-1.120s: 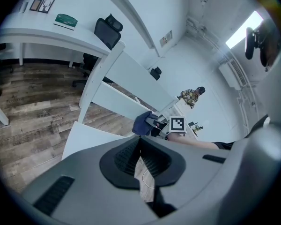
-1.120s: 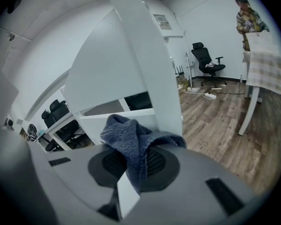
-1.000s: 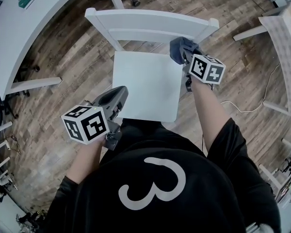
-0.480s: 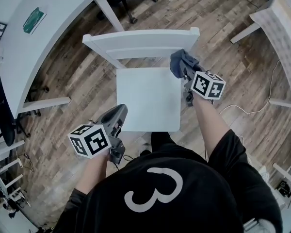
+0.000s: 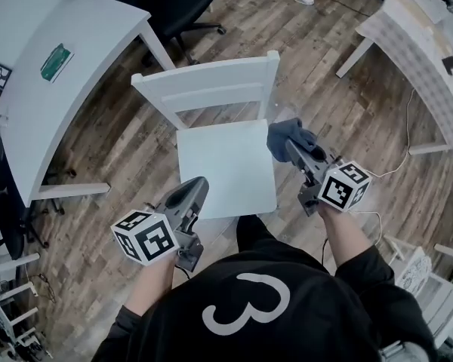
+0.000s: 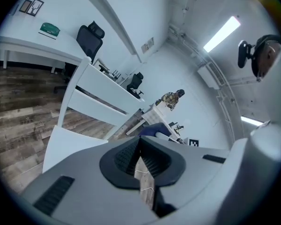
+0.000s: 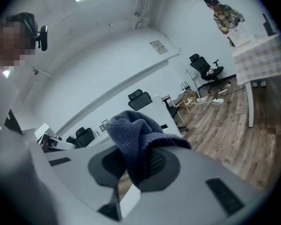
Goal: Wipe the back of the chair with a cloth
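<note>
Right gripper (image 5: 293,151), clamping the cloth (image 5: 285,136), was nearer the chair back (image 5: 204,81), which lay ahead-left, rail running crosswise; left gripper (image 5: 195,189) closed, empty

A brown wood-plank floor (image 5: 347,89) runs all round. A white desk (image 5: 83,21) stands on the left with a black office chair (image 5: 170,6) beside it, and another desk (image 5: 421,66) on the right. The walls (image 7: 98,74) are white, with strip lights (image 6: 221,33) overhead.
</note>
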`<state>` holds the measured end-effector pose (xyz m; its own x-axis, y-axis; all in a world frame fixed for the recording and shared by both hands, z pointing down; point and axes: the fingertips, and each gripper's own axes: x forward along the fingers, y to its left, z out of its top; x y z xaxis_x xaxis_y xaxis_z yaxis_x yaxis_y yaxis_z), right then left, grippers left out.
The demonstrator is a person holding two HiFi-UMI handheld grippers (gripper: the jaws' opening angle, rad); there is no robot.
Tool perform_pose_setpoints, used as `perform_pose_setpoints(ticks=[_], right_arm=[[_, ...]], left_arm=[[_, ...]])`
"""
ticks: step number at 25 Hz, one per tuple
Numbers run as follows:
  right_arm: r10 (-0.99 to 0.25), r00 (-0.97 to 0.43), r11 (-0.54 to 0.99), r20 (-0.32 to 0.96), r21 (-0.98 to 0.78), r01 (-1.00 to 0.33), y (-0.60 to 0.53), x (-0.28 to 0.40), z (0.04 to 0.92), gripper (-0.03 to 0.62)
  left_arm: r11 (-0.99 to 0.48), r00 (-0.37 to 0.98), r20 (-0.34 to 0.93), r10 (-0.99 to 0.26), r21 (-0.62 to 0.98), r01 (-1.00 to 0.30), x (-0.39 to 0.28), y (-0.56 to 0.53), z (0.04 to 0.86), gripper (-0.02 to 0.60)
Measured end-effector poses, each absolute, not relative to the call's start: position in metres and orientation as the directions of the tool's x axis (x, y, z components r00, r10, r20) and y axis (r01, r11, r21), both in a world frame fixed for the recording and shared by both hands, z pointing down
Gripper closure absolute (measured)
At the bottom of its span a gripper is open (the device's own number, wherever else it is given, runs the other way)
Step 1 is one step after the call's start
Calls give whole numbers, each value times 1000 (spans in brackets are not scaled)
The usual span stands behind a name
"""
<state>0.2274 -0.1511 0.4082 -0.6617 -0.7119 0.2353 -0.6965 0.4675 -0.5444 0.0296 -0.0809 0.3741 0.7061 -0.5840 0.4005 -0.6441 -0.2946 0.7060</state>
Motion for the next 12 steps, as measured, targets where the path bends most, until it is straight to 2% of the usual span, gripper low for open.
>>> perform_pose_setpoints(ticks=[6,12], right_arm=[[-609,-785,679,116,-436,-591,-34,176,319,545],[-551,-834,779,-7,-361,-512,90,128,243,545]], left_arm=[[-423,730,309,-610,651,-630,11,-5,322,568],[-517,738,180,-650,608,-603,-21,92,256,568]])
